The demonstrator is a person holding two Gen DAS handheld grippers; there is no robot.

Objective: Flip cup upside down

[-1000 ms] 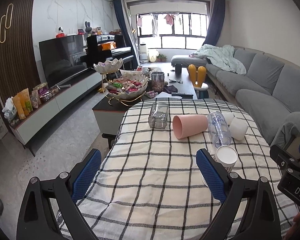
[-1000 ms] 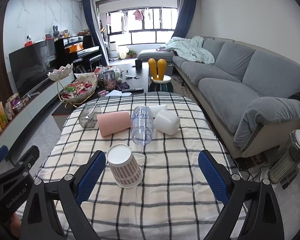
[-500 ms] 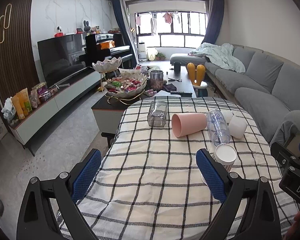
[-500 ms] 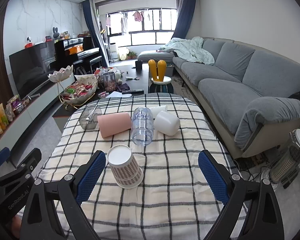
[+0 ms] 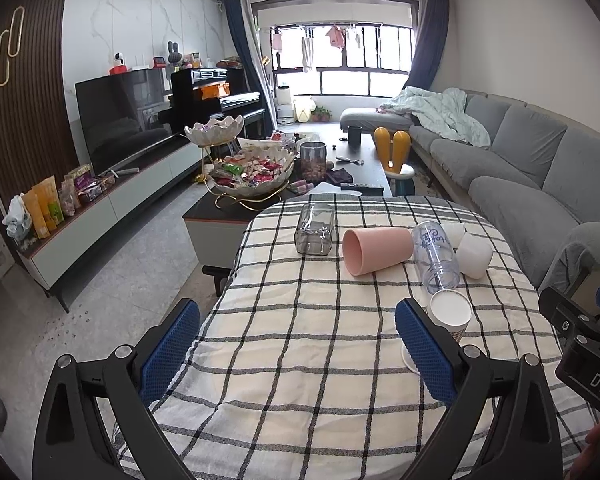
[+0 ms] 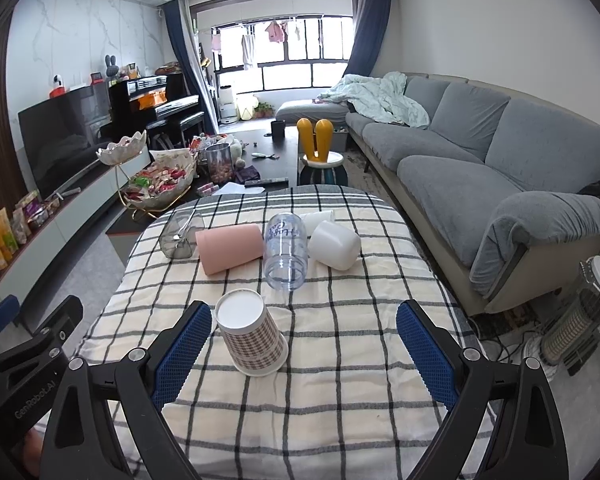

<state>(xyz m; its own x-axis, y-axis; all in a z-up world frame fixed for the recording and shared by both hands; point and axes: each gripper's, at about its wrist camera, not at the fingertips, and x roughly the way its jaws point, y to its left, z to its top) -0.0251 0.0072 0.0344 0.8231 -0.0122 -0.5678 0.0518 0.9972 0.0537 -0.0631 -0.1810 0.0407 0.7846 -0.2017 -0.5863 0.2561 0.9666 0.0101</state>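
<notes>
Both tools hover over the checked tabletop (image 6: 340, 360) with fingers spread apart, holding nothing: the right tool (image 6: 304, 346) and the left tool (image 5: 298, 346). A patterned paper cup (image 6: 252, 334) stands upside down just inside the right tool's left finger. Beyond lie a clear bottle (image 6: 285, 254), pink cup (image 6: 230, 248) and white cup (image 6: 334, 245).

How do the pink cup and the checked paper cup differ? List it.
Pose: the pink cup lies on its side; the checked paper cup stands upside down, base up.
Look: the pink cup is plain; the paper cup has a brown check pattern and a white base.
Place: the paper cup sits nearer both claws.
Shared: both rest on the checked tablecloth, ungripped.
</notes>
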